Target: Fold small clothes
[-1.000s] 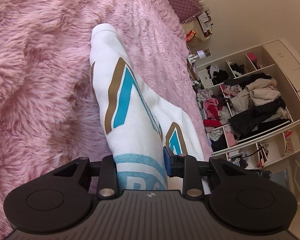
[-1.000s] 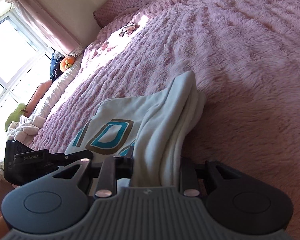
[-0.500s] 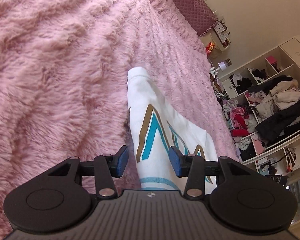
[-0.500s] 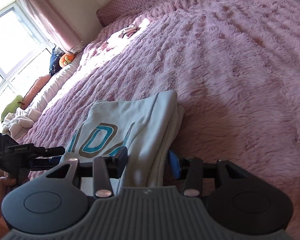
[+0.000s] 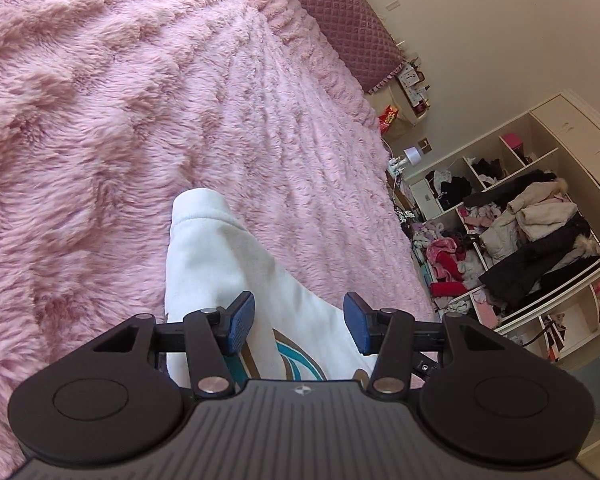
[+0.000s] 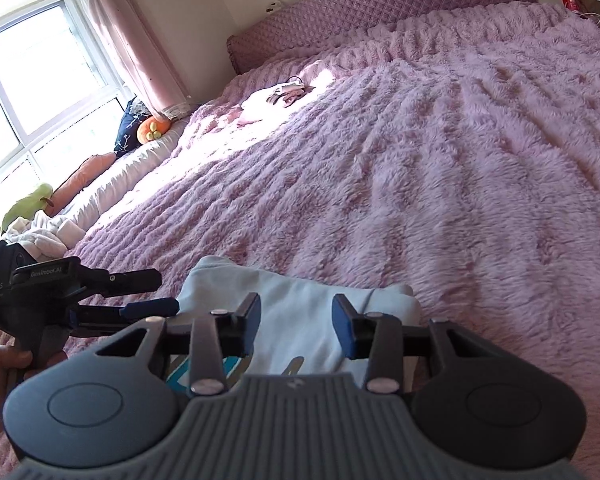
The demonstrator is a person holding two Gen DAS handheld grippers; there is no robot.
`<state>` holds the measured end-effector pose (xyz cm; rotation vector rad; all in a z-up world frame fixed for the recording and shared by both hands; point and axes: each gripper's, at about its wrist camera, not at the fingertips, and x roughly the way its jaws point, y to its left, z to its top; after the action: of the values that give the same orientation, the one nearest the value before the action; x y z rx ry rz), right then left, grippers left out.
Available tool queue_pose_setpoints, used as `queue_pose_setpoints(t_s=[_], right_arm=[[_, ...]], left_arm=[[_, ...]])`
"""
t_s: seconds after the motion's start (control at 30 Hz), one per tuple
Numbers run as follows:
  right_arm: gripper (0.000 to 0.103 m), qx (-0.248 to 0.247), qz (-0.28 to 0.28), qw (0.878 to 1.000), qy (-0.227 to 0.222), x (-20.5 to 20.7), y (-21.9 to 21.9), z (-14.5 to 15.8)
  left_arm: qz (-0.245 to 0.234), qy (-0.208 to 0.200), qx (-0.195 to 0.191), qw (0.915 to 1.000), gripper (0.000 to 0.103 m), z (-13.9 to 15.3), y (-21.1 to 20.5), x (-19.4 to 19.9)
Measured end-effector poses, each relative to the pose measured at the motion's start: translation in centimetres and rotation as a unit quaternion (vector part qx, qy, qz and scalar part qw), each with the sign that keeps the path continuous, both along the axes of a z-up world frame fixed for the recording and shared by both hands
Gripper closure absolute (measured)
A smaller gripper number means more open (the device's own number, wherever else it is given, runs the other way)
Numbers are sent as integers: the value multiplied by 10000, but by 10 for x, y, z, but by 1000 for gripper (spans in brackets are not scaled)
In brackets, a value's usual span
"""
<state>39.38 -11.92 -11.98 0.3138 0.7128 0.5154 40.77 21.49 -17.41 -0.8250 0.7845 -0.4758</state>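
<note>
Left wrist: top (image 5: 224, 264) folded small on blanket (image 5: 100, 120), under left gripper (image 5: 298, 322), jaws opening, nothing pinched. Right gripper (image 6: 296, 322) jaws closing, also bare. Fold looks done. Next: pat flat or fetch another piece.

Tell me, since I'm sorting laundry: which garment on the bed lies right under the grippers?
The white garment with teal and brown lettering, folded on the pink blanket. The other, a pale bundle, lies far off near the headboard.
</note>
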Motion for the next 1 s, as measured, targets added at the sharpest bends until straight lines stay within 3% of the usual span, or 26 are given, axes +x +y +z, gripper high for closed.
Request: queue_pose_setpoints(t_s=[0.17,0.33,0.4,0.5,0.67,0.83,1.0], right_arm=[[79,62,-206,9993,297,21,-10,-32],[80,346,-271,9980,464,25,-18,-39],[73,334,-258,9984,369,16,-18,-26],[70,339,85,9994,67,-20,-23,3],[65,201,697,9970,-253,-106,-33,39],[65,-166,876,9955,-313,-180,-35,33],[65,-330,709,9969,-118,-213,-36,21]], left_arm=[[94,219,-81,9997,52,-29,8,10],[185,276,-270,9991,60,-33,16,5],[236,182,-283,9992,58,-21,17,-4],[-7,-185,-356,9992,58,7,16,-32],[-264,-625,-68,9977,44,45,3,-114],[-312,-757,239,9964,41,49,-15,-185],[-53,-627,441,9970,41,37,-28,-221]])
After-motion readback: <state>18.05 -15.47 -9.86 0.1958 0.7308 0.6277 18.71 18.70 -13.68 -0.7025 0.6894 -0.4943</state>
